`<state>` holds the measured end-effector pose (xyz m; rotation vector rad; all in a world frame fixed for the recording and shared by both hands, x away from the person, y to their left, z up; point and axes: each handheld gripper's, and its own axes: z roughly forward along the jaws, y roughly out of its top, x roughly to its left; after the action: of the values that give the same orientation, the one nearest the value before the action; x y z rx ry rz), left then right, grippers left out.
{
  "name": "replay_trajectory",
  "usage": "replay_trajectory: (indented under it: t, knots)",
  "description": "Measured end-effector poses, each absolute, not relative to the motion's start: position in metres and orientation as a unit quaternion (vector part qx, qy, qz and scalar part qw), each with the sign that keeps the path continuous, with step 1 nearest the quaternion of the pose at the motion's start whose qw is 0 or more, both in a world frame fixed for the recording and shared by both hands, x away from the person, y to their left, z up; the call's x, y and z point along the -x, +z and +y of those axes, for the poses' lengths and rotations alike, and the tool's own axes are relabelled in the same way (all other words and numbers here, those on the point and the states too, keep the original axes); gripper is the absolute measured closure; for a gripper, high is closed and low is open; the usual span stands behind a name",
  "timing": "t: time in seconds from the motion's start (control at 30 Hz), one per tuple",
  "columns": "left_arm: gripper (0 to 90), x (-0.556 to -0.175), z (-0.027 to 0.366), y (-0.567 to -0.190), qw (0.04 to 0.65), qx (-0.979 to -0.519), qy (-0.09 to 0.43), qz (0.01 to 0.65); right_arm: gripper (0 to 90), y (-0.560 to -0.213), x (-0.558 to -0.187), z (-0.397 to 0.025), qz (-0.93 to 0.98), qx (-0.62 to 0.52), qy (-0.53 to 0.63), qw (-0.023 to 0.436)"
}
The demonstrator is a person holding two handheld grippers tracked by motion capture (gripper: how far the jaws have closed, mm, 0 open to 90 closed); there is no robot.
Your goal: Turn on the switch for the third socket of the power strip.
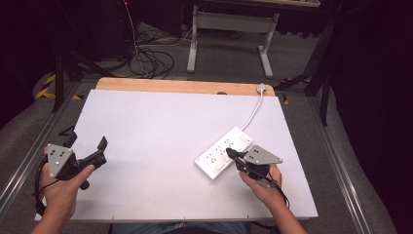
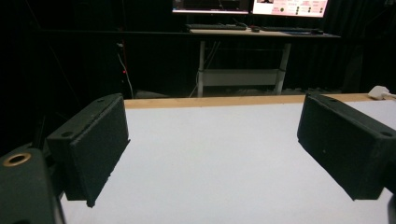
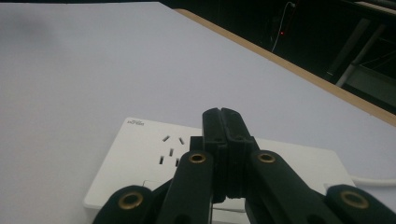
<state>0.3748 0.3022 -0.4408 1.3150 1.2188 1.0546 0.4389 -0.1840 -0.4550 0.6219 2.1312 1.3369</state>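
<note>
At about seven o'clock on the counter (image 1: 160, 131), the left gripper (image 1: 100, 151) sat in the person's left hand (image 1: 63, 187), its fingers (image 2: 91, 149) spread wide apart with nothing between them, above the bare white surface. At about five o'clock the right gripper (image 1: 233, 155), held in the right hand (image 1: 263, 187), had its fingers (image 3: 223, 140) pressed together, empty, over the near end of a white power strip (image 1: 223, 151). The strip lay flat at about four o'clock, slanting away to the right. Its white cord (image 1: 254, 109) ran on toward one o'clock, ending at a plug (image 1: 261, 88) on the counter's wooden far edge.
</note>
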Motion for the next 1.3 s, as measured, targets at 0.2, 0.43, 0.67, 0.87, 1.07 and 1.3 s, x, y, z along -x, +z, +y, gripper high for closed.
replay_trajectory:
  t: [0.2, 0.43, 0.67, 0.87, 1.07, 1.3]
  knots:
    - [9.4, -0.375, 0.302, -0.441, 0.505, -0.546, 0.437, 0.505, 90.0, -0.456, -0.439, -0.183, 0.794, -0.228, 0.495, 0.269]
    - [9.4, -0.375, 0.302, -0.441, 0.506, -0.546, 0.437, 0.506, 90.0, -0.457, -0.439, -0.181, 0.8, -0.223, 0.491, 0.263]
    - [9.4, -0.375, 0.302, -0.441, 0.505, -0.546, 0.436, 0.506, 90.0, -0.459, -0.439, -0.179, 0.807, -0.218, 0.487, 0.254]
    - [9.4, -0.375, 0.302, -0.441, 0.506, -0.546, 0.436, 0.506, 90.0, -0.461, -0.439, -0.177, 0.813, -0.212, 0.482, 0.249]
    - [9.4, -0.375, 0.302, -0.441, 0.506, -0.546, 0.436, 0.506, 90.0, -0.461, -0.439, -0.176, 0.816, -0.21, 0.48, 0.244]
    - [9.4, -0.375, 0.302, -0.441, 0.506, -0.546, 0.435, 0.506, 90.0, -0.463, -0.439, -0.174, 0.822, -0.204, 0.475, 0.237]
